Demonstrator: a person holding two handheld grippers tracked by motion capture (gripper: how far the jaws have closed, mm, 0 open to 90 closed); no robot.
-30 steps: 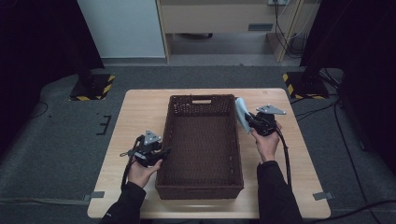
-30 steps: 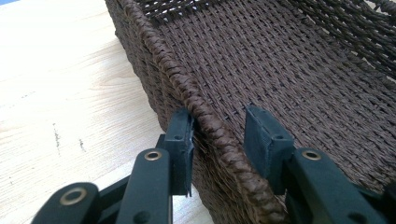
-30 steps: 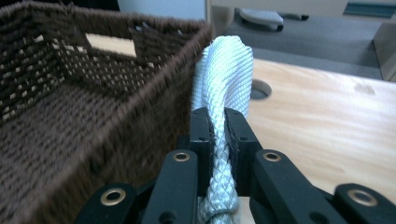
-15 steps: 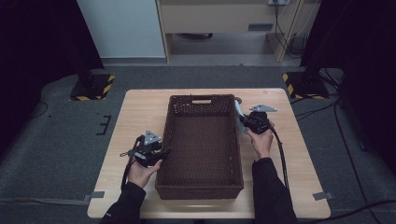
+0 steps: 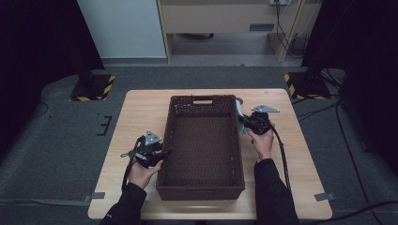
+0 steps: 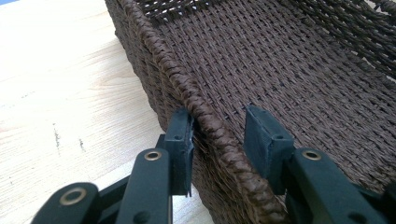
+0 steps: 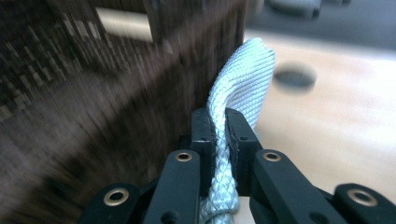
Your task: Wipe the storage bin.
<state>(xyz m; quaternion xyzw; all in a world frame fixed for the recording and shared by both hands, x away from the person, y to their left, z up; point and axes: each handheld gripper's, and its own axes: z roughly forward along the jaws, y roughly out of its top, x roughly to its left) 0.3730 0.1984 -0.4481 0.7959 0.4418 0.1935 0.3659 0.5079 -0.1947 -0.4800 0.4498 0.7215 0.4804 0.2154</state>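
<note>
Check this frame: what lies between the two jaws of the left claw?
In the left gripper view, the basket's braided rim runs between the left claw jaws; one jaw sits outside the wall, the other inside.

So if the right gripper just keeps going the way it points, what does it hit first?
Probably the basket's outer wall. The right gripper, shut on the white rope, points along the basket's right side close beside it; depth is blurred, so it might graze past over the table.

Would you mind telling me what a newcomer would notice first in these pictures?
First, the big dark woven basket in the middle of the wooden table. Next, the pale knitted cloth pinched in the right hand-held gripper beside the basket's right wall, while the left hand-held gripper straddles its left rim.
</note>
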